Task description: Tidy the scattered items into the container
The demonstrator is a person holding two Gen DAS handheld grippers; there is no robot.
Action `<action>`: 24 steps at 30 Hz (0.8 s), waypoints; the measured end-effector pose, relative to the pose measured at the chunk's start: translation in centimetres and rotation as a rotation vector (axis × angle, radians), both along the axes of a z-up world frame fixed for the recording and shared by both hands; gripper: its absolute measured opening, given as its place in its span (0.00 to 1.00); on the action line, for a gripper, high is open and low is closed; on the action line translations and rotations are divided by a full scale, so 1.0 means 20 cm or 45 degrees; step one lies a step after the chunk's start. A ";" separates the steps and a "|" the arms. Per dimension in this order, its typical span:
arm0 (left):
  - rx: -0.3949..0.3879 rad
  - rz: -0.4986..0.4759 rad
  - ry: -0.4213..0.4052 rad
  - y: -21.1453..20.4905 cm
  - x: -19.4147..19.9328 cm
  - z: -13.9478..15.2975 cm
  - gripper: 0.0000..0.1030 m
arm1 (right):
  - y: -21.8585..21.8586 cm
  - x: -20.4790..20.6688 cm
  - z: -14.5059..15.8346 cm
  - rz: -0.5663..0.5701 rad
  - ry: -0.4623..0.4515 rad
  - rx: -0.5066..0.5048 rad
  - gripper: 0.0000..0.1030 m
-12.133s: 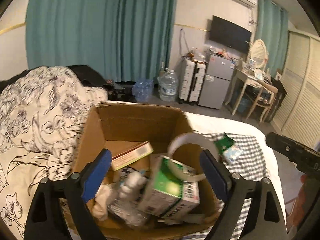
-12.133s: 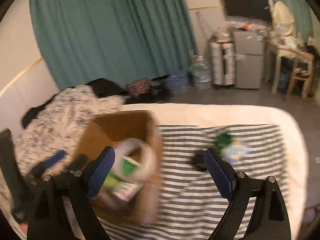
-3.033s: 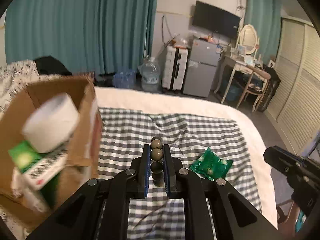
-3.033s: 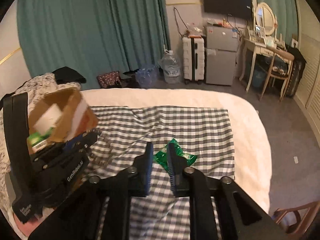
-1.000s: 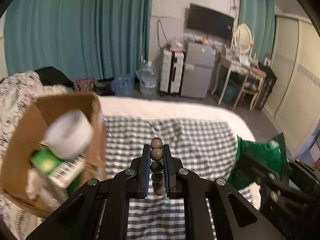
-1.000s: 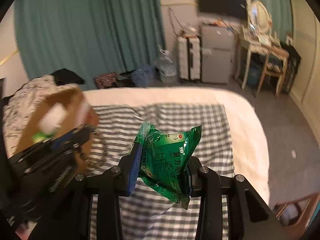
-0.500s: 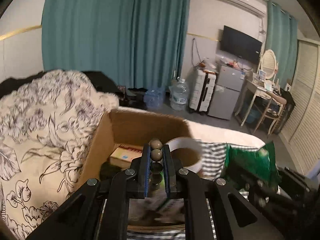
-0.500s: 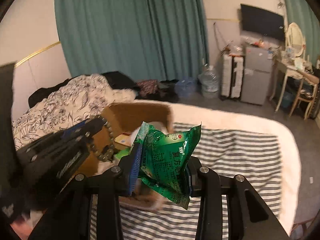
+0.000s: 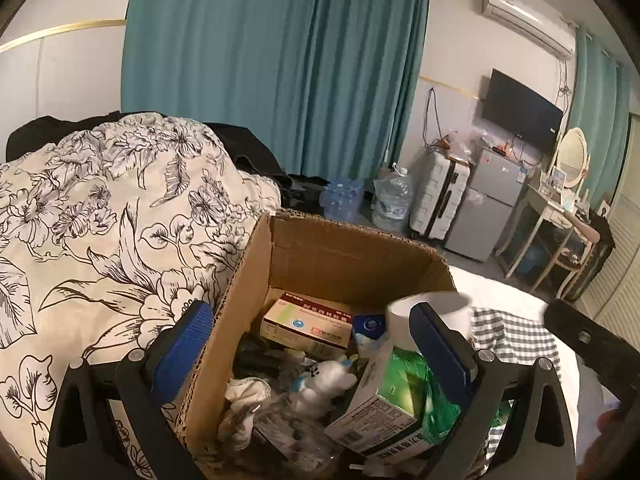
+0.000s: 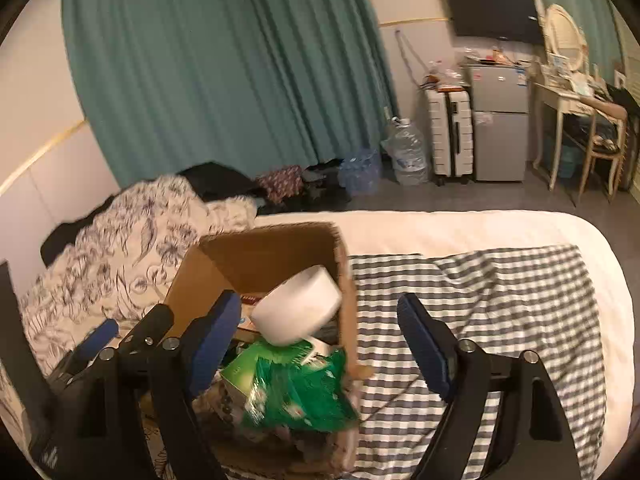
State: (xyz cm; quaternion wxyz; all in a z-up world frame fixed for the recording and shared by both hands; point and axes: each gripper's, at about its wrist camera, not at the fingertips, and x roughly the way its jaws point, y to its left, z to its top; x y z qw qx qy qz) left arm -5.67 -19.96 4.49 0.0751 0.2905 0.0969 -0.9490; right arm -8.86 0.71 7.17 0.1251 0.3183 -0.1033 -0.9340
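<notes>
The left gripper (image 9: 310,344) hangs over the open cardboard box (image 9: 348,256), its fingers (image 9: 182,346) opening wide with nothing pressed between them; the left one stands outside the box's left wall, the right one over the things inside. The right gripper (image 10: 320,336) hovers at the box's right edge with its fingers (image 10: 424,344) also opening. The green packet (image 10: 304,396) lies below and between them, free of the pads, blurred, resting on top of the box's contents at the near right corner.

Inside the box, the left wrist view shows a green-and-white carton (image 9: 384,408) at the near right, the packet draped just beside it, a white tape roll (image 9: 430,316) leaning against the right wall, a pale box with a red stripe (image 9: 308,320) toward the far wall, and a small white plush toy (image 9: 324,380) near the middle among clear wrappers. I cannot tell whether a string of beads lies in there.

The box sits on the bed (image 10: 460,228), touching a floral quilt (image 9: 100,216) on its left and the grey checked cloth (image 10: 500,300) on its right. Beyond the bed hang teal curtains (image 9: 276,68), with a water bottle (image 10: 406,152), a white suitcase (image 10: 448,136) and a small grey fridge (image 10: 498,120) along the far wall.
</notes>
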 end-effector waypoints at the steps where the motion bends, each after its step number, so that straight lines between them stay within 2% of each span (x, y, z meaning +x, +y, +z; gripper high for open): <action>1: 0.002 -0.010 -0.009 0.01 0.01 0.00 0.98 | 0.02 0.03 0.01 -0.014 0.002 0.018 0.80; 2: 0.001 -0.018 -0.016 0.03 0.02 0.00 0.99 | 0.05 0.06 0.02 -0.038 0.006 0.048 0.81; 4: -0.011 -0.035 -0.025 0.08 0.06 0.02 1.00 | 0.10 0.15 0.03 -0.095 0.017 0.117 0.90; 5: -0.017 -0.042 -0.027 0.11 0.09 0.03 1.00 | 0.12 0.20 0.03 -0.109 0.019 0.144 0.98; 6: -0.022 -0.048 -0.025 0.14 0.12 0.04 1.00 | 0.13 0.24 0.03 -0.118 0.021 0.166 1.00; 12: -0.102 -0.117 0.013 0.30 0.32 0.05 1.00 | 0.21 0.44 -0.01 -0.179 0.003 0.177 1.00; 16: -0.145 -0.129 0.038 0.34 0.38 0.06 1.00 | 0.20 0.52 -0.03 -0.182 0.020 0.202 1.00; 20: -0.138 -0.120 0.051 0.34 0.39 0.05 1.00 | 0.22 0.55 -0.04 -0.185 0.027 0.215 1.00; 24: -0.131 -0.124 0.004 0.35 0.34 0.00 1.00 | 0.26 0.52 -0.06 -0.220 0.024 0.224 1.00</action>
